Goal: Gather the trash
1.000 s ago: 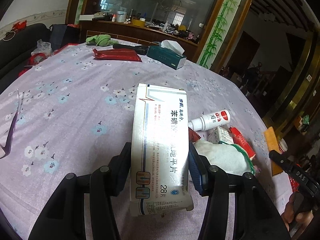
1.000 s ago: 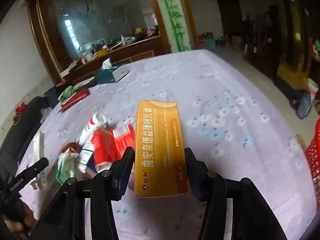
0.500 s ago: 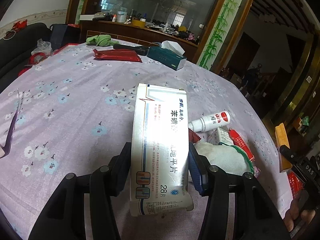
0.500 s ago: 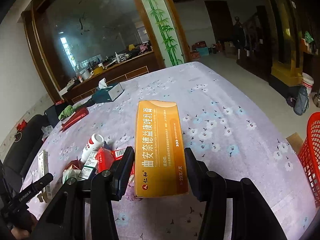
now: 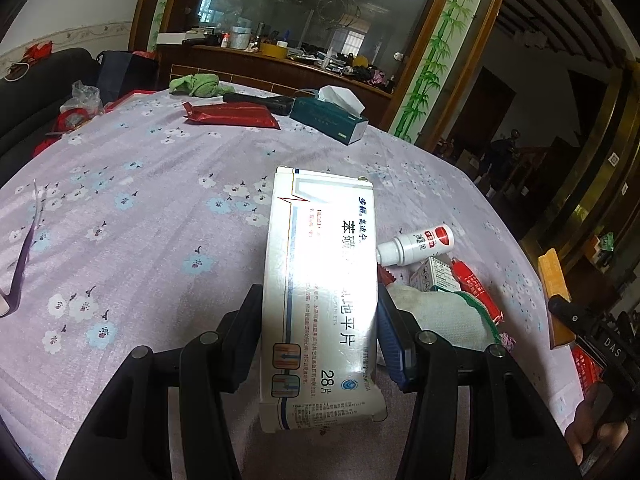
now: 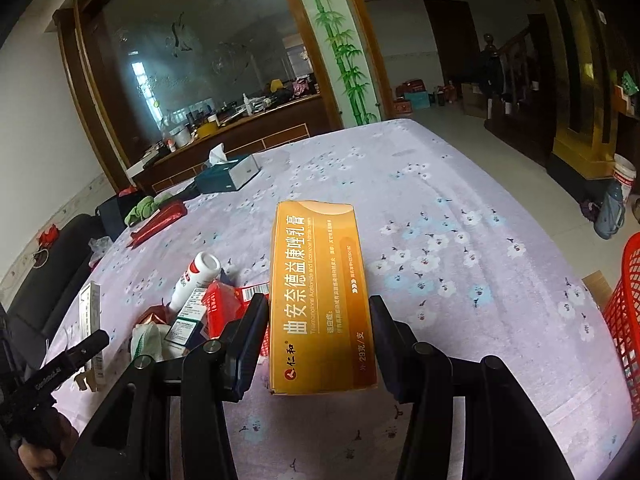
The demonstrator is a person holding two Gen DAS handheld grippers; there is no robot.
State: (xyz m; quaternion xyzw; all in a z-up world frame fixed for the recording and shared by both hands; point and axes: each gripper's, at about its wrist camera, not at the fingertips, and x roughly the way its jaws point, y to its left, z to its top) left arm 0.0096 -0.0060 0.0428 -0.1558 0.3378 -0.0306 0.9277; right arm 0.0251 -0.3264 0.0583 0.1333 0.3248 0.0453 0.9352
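Raised since earlier, the right hand-held gripper [image 6: 318,344] pinches the orange cardboard medicine box [image 6: 320,300], long axis forward; the red mesh basket [image 6: 626,320] lies to its right. The left hand-held gripper [image 5: 320,332] pinches the white cardboard tablet box [image 5: 320,292].

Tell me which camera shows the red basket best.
The right wrist view: the red mesh basket stands at its right edge, beside the table, partly cut off. The left wrist view shows only a red scrap behind the right gripper.

A lived-in home dining room is shown: a round table [image 5: 132,184] is covered with a lilac flowered cloth, and a tissue box [image 5: 328,120] is set on it. A cluttered wooden sideboard [image 6: 248,128] is backed by an etched mirror [image 6: 192,52] framed with painted bamboo.
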